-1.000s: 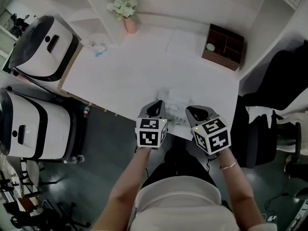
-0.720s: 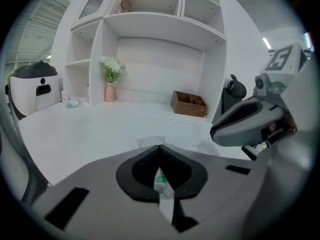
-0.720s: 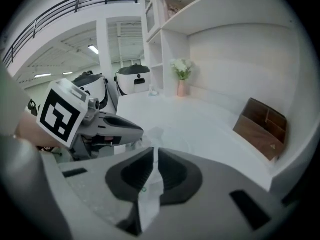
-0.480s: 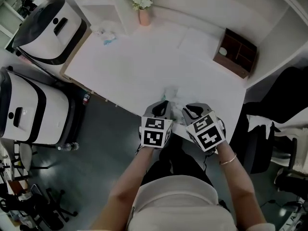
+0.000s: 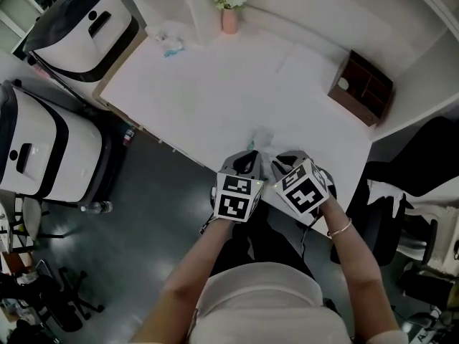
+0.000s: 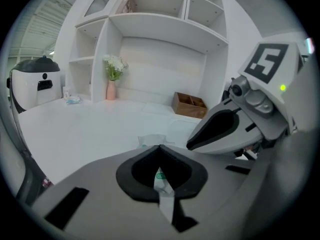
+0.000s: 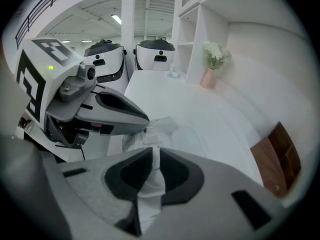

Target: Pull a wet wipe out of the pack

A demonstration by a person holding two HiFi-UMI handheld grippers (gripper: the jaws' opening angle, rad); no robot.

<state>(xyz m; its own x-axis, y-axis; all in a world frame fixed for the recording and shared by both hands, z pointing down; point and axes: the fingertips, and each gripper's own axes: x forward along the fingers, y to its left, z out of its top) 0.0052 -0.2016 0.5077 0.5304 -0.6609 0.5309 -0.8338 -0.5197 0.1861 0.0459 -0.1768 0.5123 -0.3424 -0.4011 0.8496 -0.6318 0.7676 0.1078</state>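
Closed tight in the left gripper (image 6: 159,149): a green-printed flap of the wipe pack (image 6: 161,180). Nipped between the jaws of the right gripper (image 7: 151,151): a white wet wipe (image 7: 150,186), just beside the left gripper at the near edge of the white desk (image 5: 215,92). At the desk's far edge, a pink vase of white flowers (image 5: 229,18); at its right, a brown wooden organiser (image 5: 361,88). Left of the desk, two white-and-black machines (image 5: 36,156) on dark floor (image 5: 143,213).
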